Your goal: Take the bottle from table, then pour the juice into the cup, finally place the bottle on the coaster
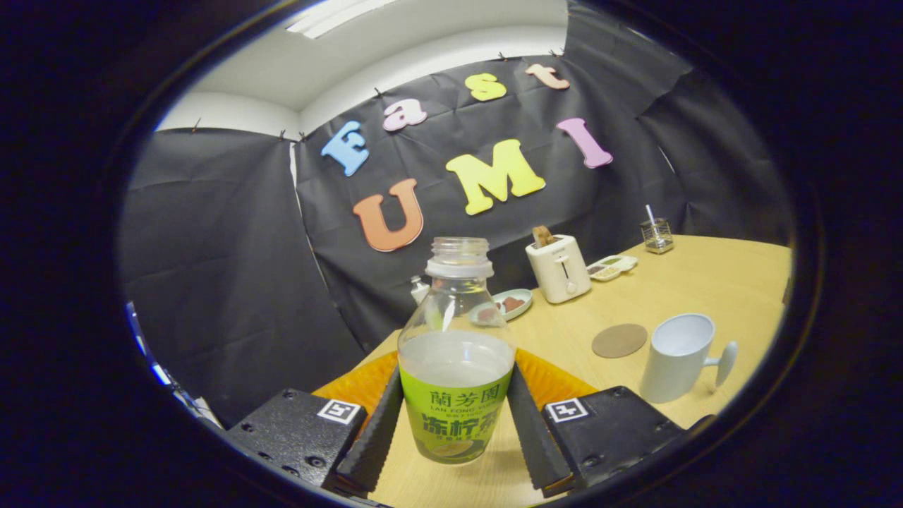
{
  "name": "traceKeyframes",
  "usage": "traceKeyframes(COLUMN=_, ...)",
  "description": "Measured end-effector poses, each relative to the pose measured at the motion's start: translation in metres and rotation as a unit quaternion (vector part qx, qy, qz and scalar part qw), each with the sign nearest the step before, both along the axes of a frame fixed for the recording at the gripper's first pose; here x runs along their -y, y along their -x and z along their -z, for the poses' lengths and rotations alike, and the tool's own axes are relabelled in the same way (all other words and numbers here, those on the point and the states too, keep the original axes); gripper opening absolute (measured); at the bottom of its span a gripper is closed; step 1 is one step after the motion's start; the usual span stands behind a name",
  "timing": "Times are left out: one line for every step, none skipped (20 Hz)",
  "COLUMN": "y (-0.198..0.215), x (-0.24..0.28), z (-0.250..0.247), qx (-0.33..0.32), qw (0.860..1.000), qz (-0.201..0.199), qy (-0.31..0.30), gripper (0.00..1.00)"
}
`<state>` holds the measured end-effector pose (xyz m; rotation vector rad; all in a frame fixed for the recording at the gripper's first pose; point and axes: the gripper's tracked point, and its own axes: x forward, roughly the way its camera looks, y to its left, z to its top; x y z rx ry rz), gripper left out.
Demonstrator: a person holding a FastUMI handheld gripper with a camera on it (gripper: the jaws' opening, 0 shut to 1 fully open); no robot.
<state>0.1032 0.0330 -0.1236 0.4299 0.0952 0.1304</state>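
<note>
- Gripper view: gripper (455, 416) is closed on the juice bottle (456, 367), both fingers pressed to its labelled sides; the uncapped bottle is held upright, its long axis vertical.
- White cup (676, 360) is seen to the right, near; round coaster (619, 340) lies just left of the cup, slightly farther.

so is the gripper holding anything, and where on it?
Yes: the gripper grips the bottle, fingers pressing both sides of its labelled lower body.

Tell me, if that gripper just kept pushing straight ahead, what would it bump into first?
Nothing new: the gripper already has the bottle between its fingers, apparently pressing both sides. Beyond it lies an orange plate.
</note>
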Motion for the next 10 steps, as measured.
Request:
traceKeyframes(y=0.001, x=0.003, z=0.001, qx=-0.001, qw=1.000, qz=-0.001, qy=-0.008, gripper=0.81)
traceKeyframes(y=0.000, x=0.006, z=0.003, qx=-0.003, qw=1.000, qz=-0.003, qy=-0.020, gripper=0.81)
traceKeyframes(y=0.000, x=0.008, z=0.004, qx=-0.006, qw=0.999, qz=-0.004, qy=-0.034, gripper=0.81)
traceKeyframes(y=-0.001, x=0.011, z=0.003, qx=-0.007, qw=0.999, qz=-0.007, qy=-0.049, gripper=0.81)
traceKeyframes(y=-0.002, x=0.013, z=0.000, qx=-0.003, qw=0.997, qz=-0.011, qy=-0.072, gripper=0.81)
traceKeyframes(y=-0.002, x=0.013, z=-0.005, qx=0.003, qw=0.994, qz=-0.022, qy=-0.104, gripper=0.81)
traceKeyframes(y=-0.002, x=0.012, z=-0.010, qx=0.009, qw=0.990, qz=-0.031, qy=-0.134, gripper=0.81)
traceKeyframes(y=-0.003, x=0.013, z=-0.015, qx=0.014, qw=0.985, qz=-0.040, qy=-0.166, gripper=0.81)
traceKeyframes(y=-0.004, x=0.015, z=-0.020, qx=0.019, qw=0.980, qz=-0.047, qy=-0.193, gripper=0.80)
traceKeyframes(y=-0.005, x=0.017, z=-0.022, qx=0.021, qw=0.977, qz=-0.052, qy=-0.208, gripper=0.80)
